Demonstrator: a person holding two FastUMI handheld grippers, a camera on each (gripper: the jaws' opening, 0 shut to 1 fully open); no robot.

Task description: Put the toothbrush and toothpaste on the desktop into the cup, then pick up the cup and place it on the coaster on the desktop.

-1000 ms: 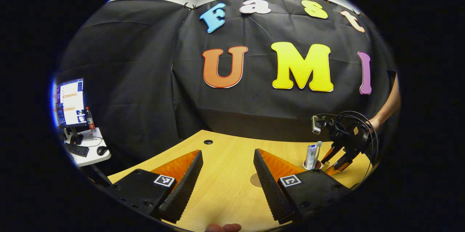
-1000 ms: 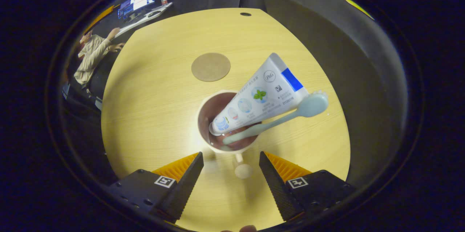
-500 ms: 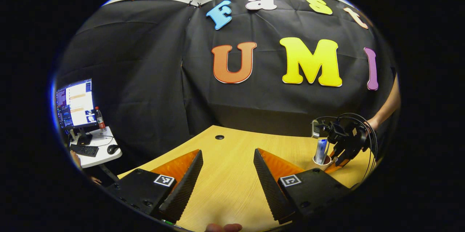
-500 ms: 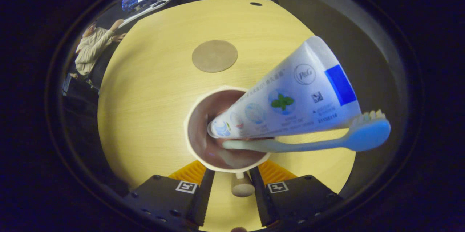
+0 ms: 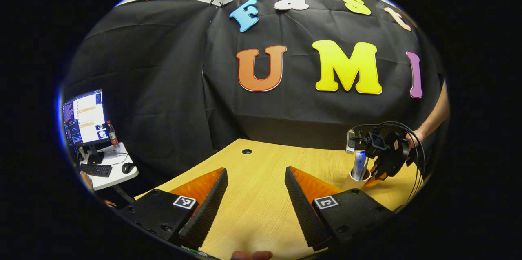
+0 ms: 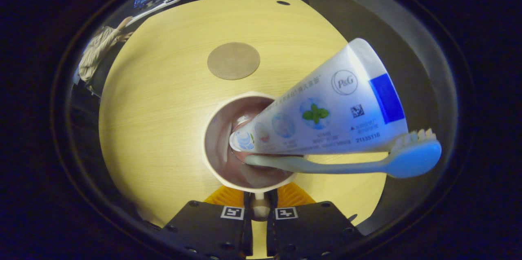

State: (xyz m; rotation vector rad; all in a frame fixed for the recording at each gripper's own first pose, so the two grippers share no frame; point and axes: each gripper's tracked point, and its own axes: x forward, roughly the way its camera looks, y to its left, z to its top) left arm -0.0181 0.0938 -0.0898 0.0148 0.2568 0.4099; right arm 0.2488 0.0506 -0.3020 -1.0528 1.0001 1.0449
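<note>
The cup (image 6: 244, 146), holding toothpaste (image 6: 326, 117) and toothbrush (image 6: 346, 164) leaning far over its right rim, stands near the coaster (image 6: 233, 60), its handle (image 6: 260, 207) pinched by the right gripper (image 6: 259, 215), so tilting on lift could tip them out; the left gripper (image 5: 255, 195) hangs apart, empty.

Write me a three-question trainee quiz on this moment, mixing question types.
1. True or false: the toothpaste and toothbrush both stand in the cup.
2. What does the right tool grip? A) the cup's rim B) the cup's handle C) the toothbrush
3. Fill in: the coaster on the table is ____ (bare / covered).

Key: 1 true. 2 B; the fingers have closed on the handle. 3 bare; the cup sits short of it. The left tool is open, holding nothing.
</note>
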